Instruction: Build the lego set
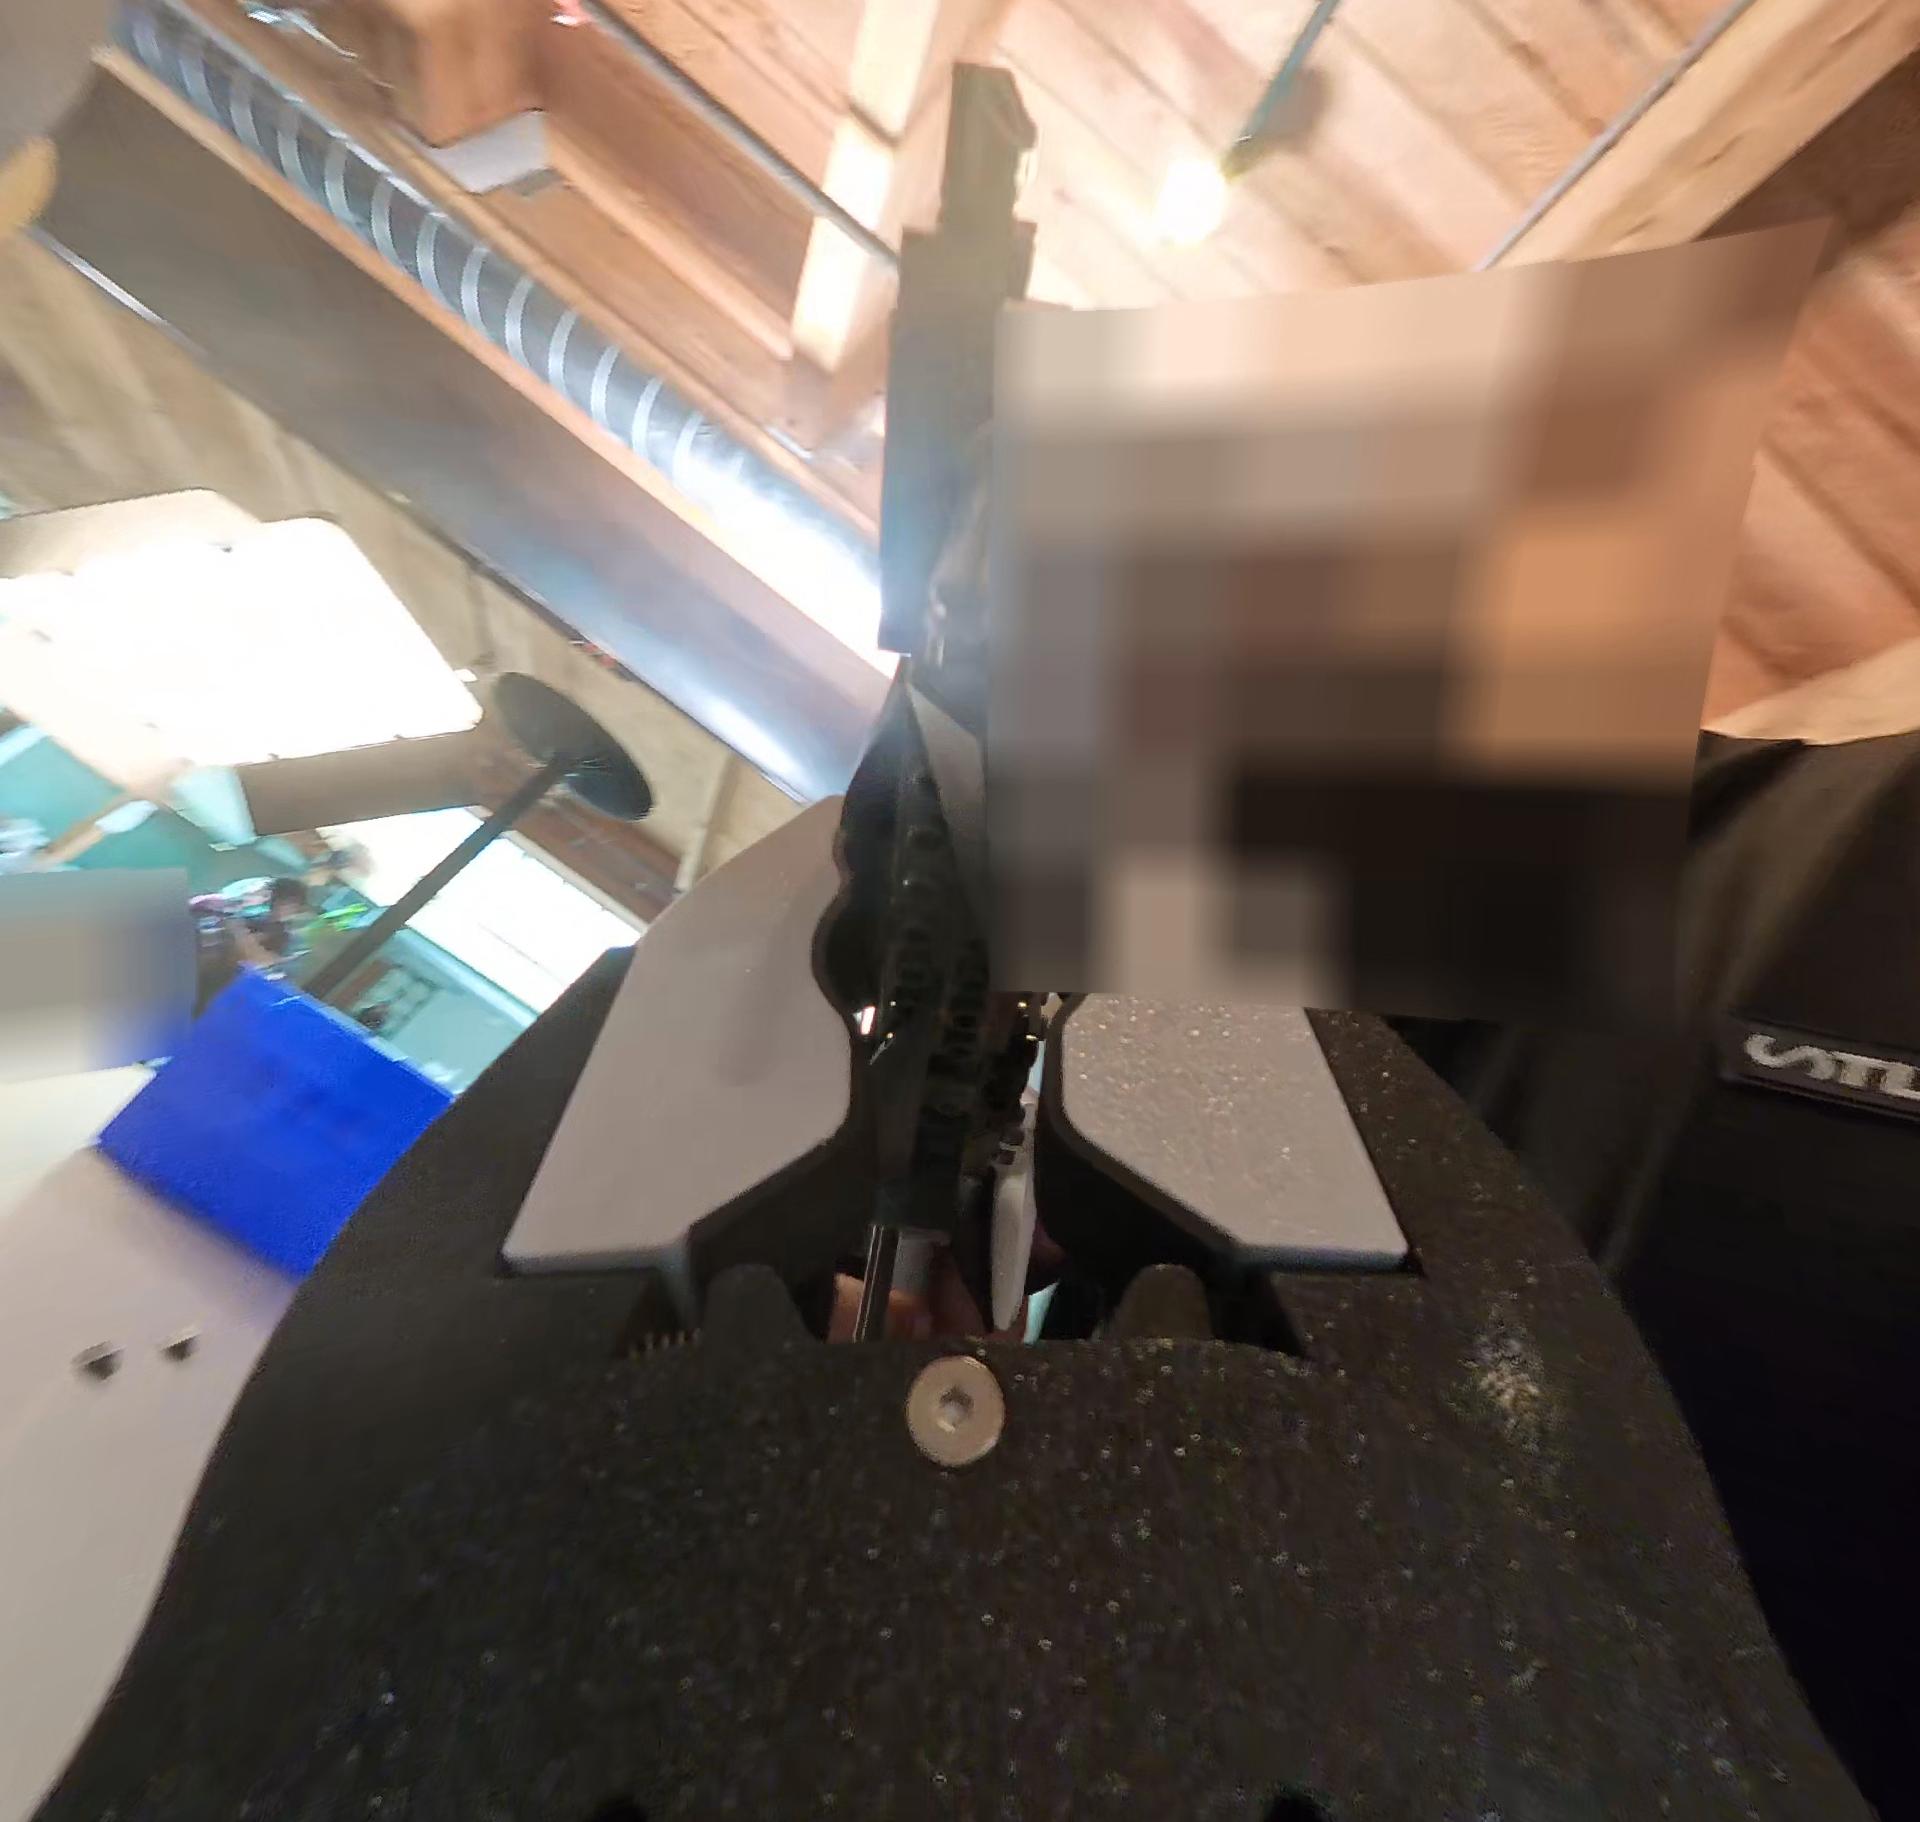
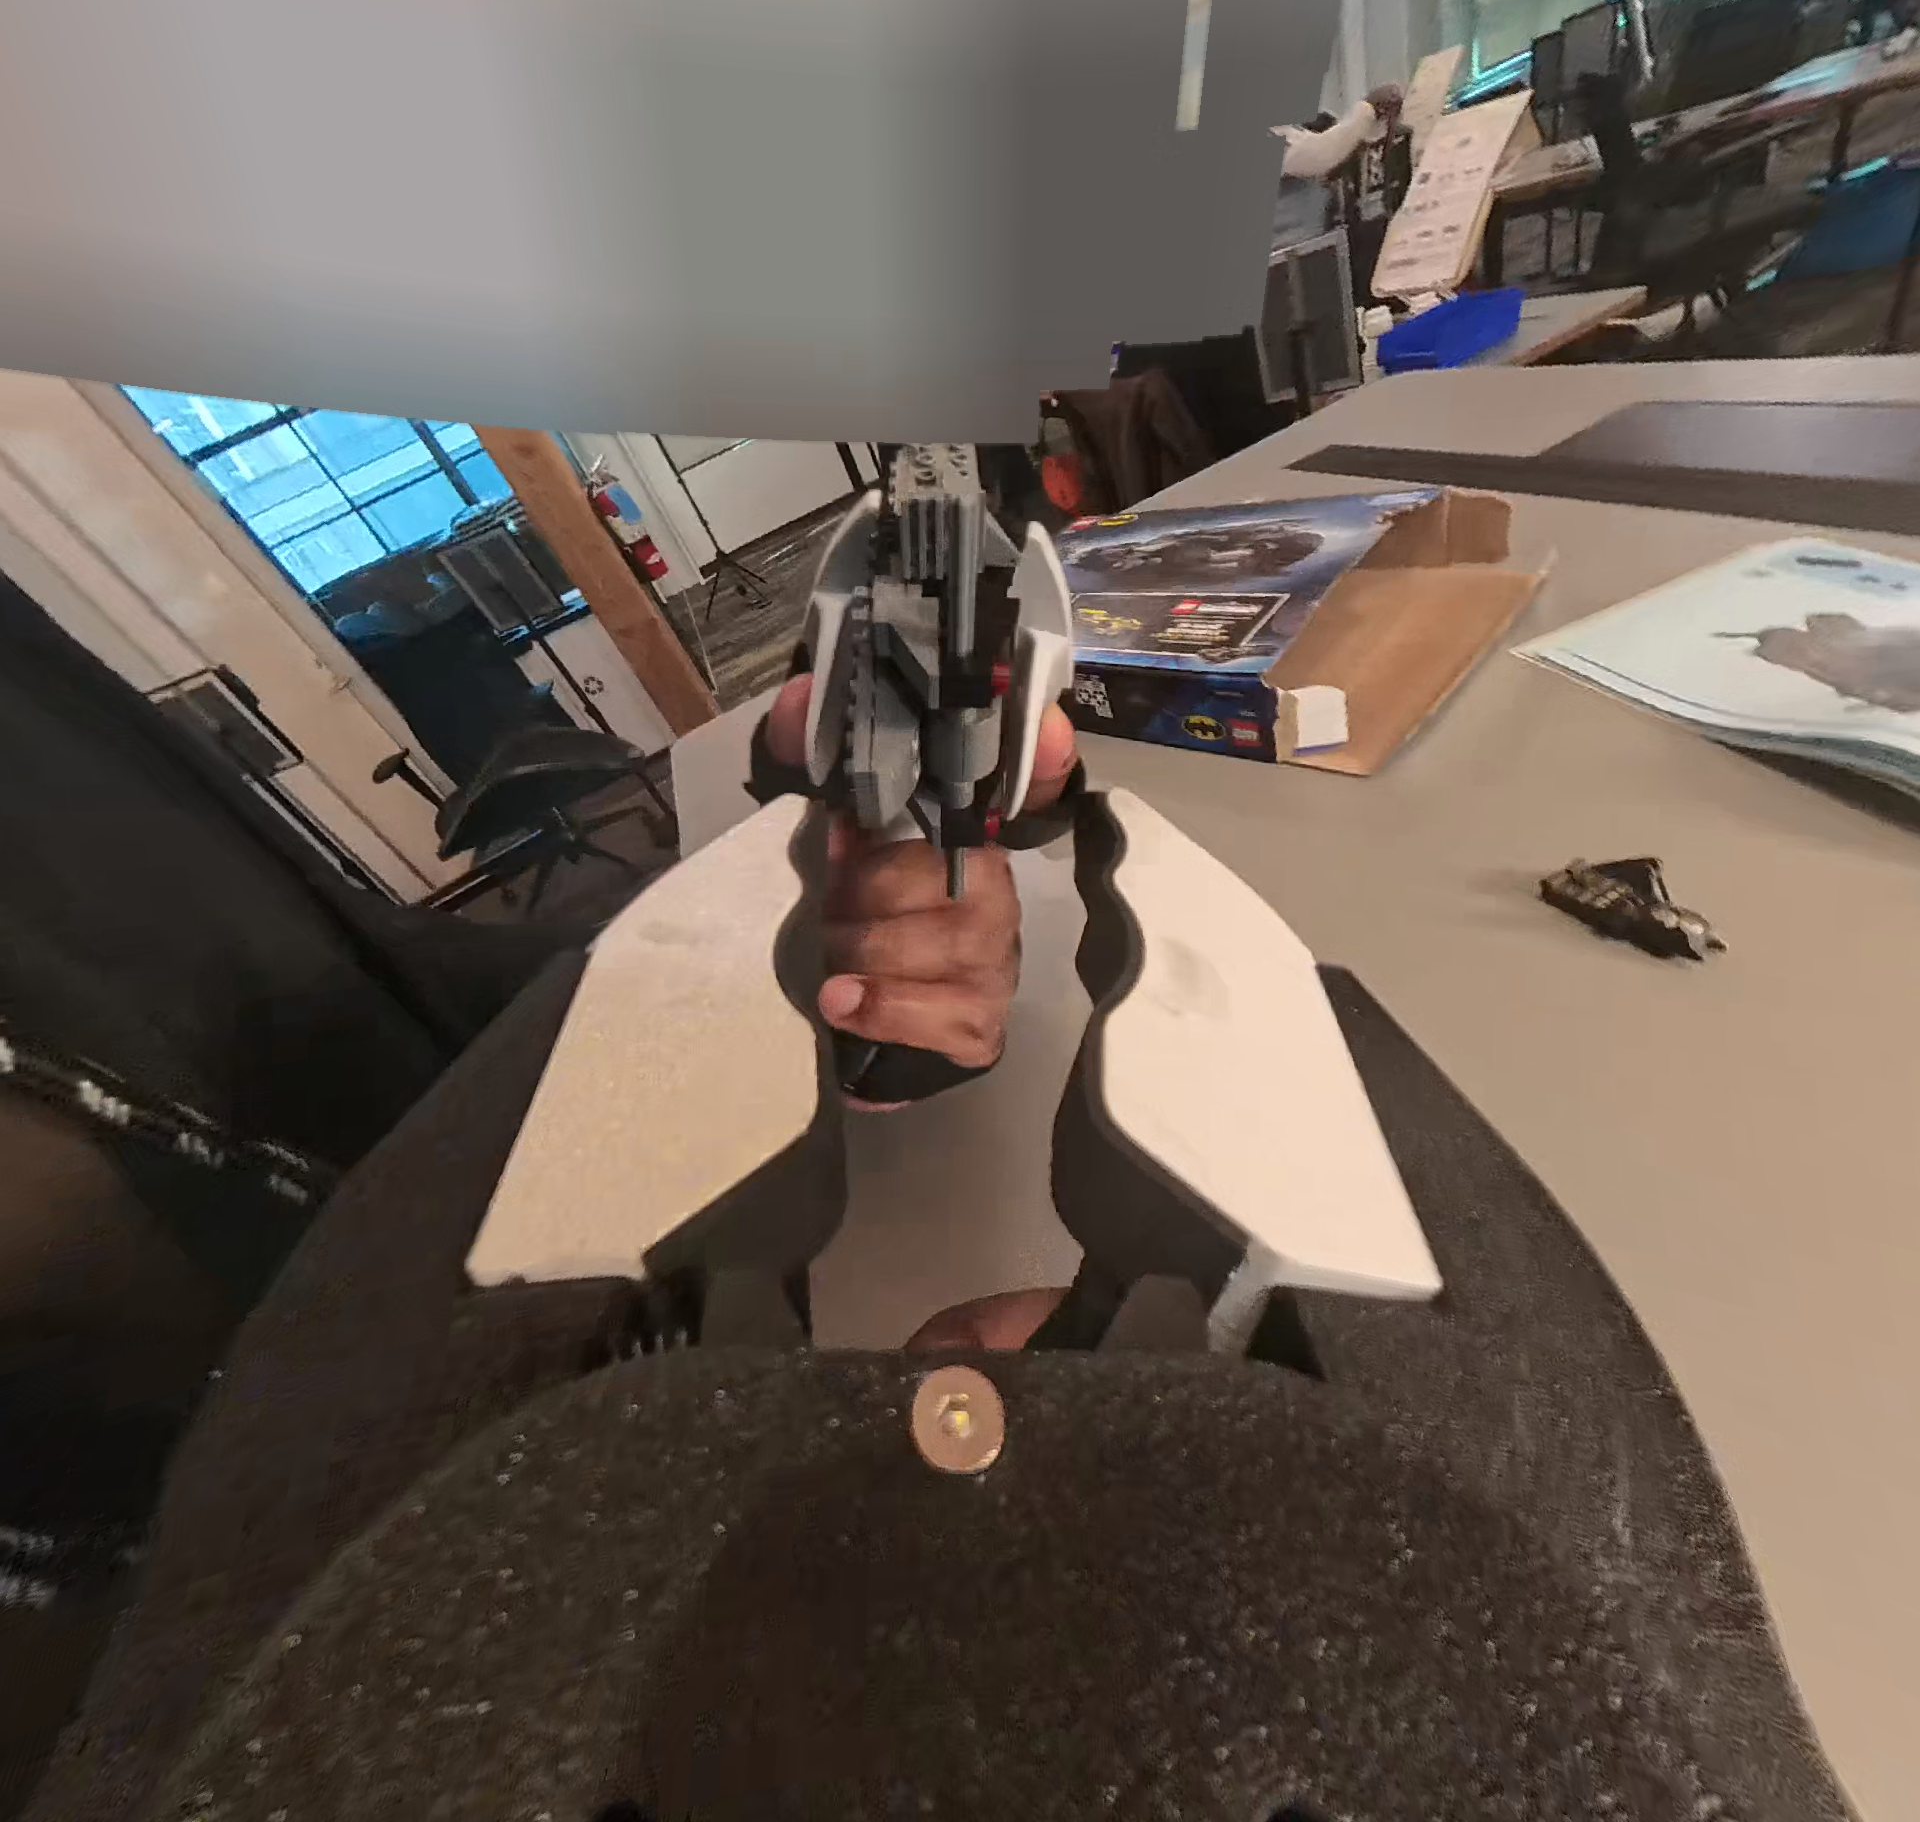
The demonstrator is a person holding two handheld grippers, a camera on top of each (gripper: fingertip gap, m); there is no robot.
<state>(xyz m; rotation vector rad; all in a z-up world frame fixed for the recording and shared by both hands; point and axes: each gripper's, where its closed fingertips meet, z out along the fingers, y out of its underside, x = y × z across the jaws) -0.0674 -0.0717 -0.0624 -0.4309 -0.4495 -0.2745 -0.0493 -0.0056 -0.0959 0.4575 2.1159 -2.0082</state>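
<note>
Left claw (image 2: 935, 650) clenched on a grey-black brick-built model (image 2: 925, 692), studded, angular, 1 thin axle poking out below; held above the grey bench (image 2: 1455, 1097). Right claw (image 2: 940, 899) released, bare, near the model. On bench: 1 torn blue cardboard box (image 2: 1226, 619), 1 paper booklet (image 2: 1766, 650), 1 small black brick assembly (image 2: 1631, 905).

One grey-and-black brick model (image 2: 925, 692) in the far tongs (image 2: 935, 671), one opened blue box (image 2: 1247, 629), one booklet (image 2: 1766, 650), one small black brick piece (image 2: 1621, 905), one grey counter (image 2: 1455, 1045), one blue bin (image 2: 1449, 328)
</note>
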